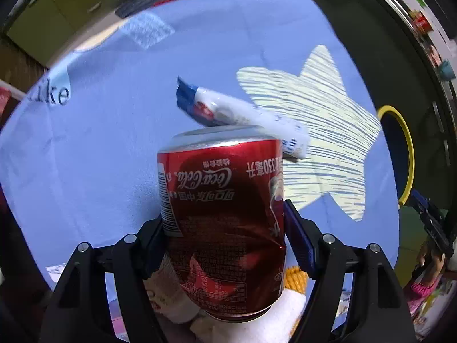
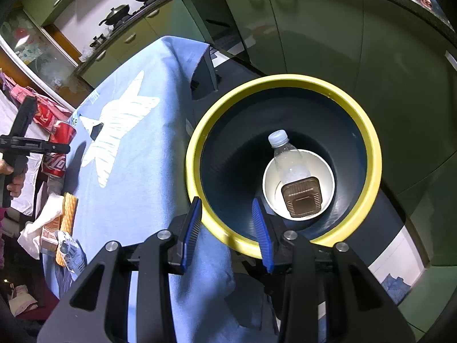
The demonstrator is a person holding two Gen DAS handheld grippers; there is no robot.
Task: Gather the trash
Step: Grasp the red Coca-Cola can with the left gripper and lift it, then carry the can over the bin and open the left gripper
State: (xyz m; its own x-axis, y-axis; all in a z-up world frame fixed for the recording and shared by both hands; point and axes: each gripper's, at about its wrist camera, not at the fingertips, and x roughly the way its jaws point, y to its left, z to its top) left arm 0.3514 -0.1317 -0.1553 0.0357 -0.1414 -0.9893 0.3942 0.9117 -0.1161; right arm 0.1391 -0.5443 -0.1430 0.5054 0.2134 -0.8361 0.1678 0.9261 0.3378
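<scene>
My left gripper (image 1: 222, 217) is shut on a dented red cola can (image 1: 222, 208), with a pad pressed on each side. The can stands upright over a white tissue (image 1: 285, 308) at the near side of the blue tablecloth (image 1: 114, 148). Behind the can, a white and blue wrapper (image 1: 242, 114) lies on the cloth by the pale star print. My right gripper (image 2: 226, 204) hangs open over the yellow rim of the trash bin (image 2: 200, 131) with nothing between its fingers. Inside the bin lie a clear plastic bottle (image 2: 287, 160), a white paper bowl (image 2: 271, 191) and a brown plastic tray (image 2: 301, 197).
At the table's edge lie a tissue (image 2: 42, 217), a yellow ribbed piece (image 2: 68, 208), a small carton (image 2: 50, 235) and a crumpled wrapper (image 2: 70, 253). Red packets (image 2: 45, 114) sit beyond the can. Green kitchen cabinets (image 2: 371, 71) stand behind the bin.
</scene>
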